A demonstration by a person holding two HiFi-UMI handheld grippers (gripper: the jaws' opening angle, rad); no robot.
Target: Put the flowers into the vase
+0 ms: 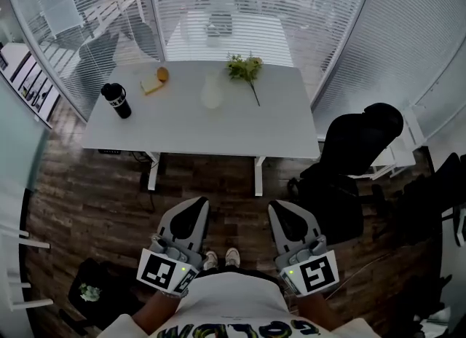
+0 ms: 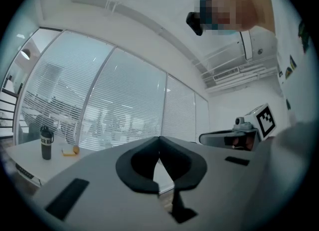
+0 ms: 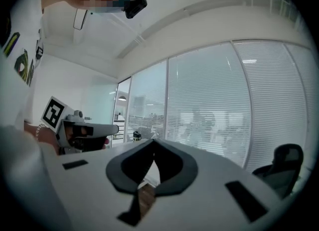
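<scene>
Both pairs of jaws are pressed together with nothing between them. The left gripper [image 2: 159, 145] shows its two dark pads meeting at the tip in its own view, and the right gripper [image 3: 153, 143] shows the same. The person holds both level and low, close to the body. From above, the left gripper [image 1: 191, 216] and right gripper [image 1: 291, 221] sit side by side over the wooden floor [image 1: 95, 191], with the person's pale shoes [image 1: 222, 258] between them.

Both grippers are well apart from the white counter [image 1: 182, 131], which stands ahead in front of a glass wall with blinds [image 1: 218, 9]. The flowers [image 1: 245, 68] lie flat on the counter near its far edge. The green and pale heads are toward the glass, and a thin stem trails back toward the person. Just to their left is the vase [image 1: 211, 92] – pale and seemingly upright. It is near the flowers, though I can't tell whether they touch. Nothing is in the vase that I can see.

Further left there is a small yellowish thing [image 1: 154, 81] that I can't identify. A black bottle [image 1: 116, 100] stands upright near the counter's left corner. A black chair [image 1: 357, 154] sits off the counter's right end – on the floor, turned away.
</scene>
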